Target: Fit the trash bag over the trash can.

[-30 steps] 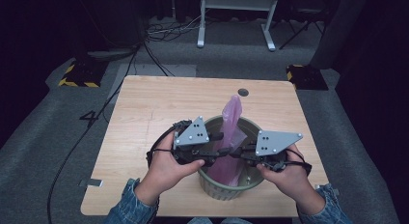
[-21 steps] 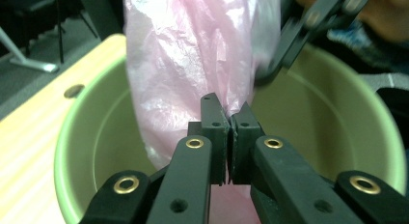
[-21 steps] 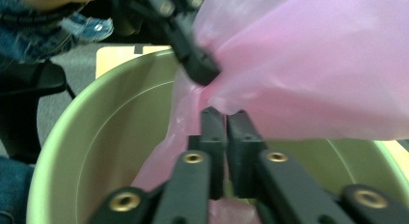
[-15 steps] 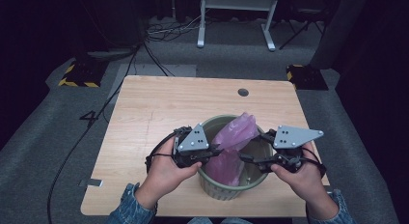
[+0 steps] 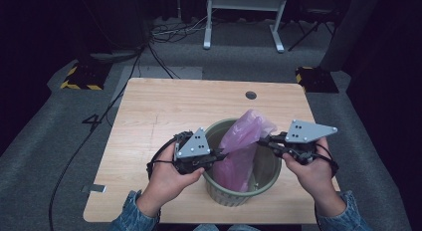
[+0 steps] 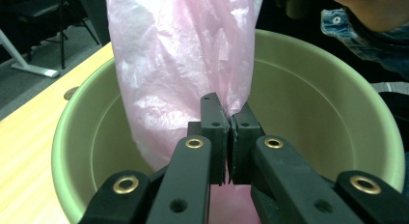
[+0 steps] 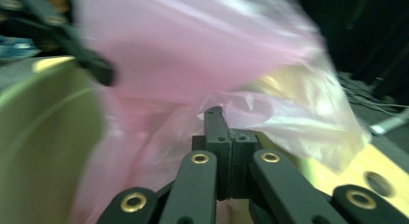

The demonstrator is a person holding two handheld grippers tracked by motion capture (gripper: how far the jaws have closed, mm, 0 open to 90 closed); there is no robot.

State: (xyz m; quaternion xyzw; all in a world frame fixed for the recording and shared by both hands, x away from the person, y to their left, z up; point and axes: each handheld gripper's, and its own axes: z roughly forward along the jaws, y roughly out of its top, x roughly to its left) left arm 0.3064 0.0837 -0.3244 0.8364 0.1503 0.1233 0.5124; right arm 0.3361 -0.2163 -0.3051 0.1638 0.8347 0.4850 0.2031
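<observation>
A pink plastic bag [image 5: 242,141] stands in a round olive-green bin [image 5: 216,132] on the wooden table [image 5: 164,106]. My left gripper [image 5: 222,152] reaches over the bin's left rim and is shut on the bag's film [image 6: 178,55]; its jaws [image 6: 230,127] meet with pink film pinched between them. My right gripper [image 5: 263,139] comes in over the right rim. Its jaws have just closed, and they pinch a fold of the bag [image 7: 193,55] at their tips [image 7: 224,125]. The bag leans to the right between the two grippers. The bin wall [image 6: 308,103] curves around behind it.
The bin stands near the table's front edge, between the person's two hands. A small round hole [image 5: 251,95] lies in the tabletop at the back right. A piece of tape [image 5: 94,189] sticks to the front left corner. Cables and a white stand [image 5: 244,12] lie on the floor beyond.
The bag stood tall above the bin and now leans lower to the right. My right gripper has moved right, away from the left one, let go and gripped the bag again.
</observation>
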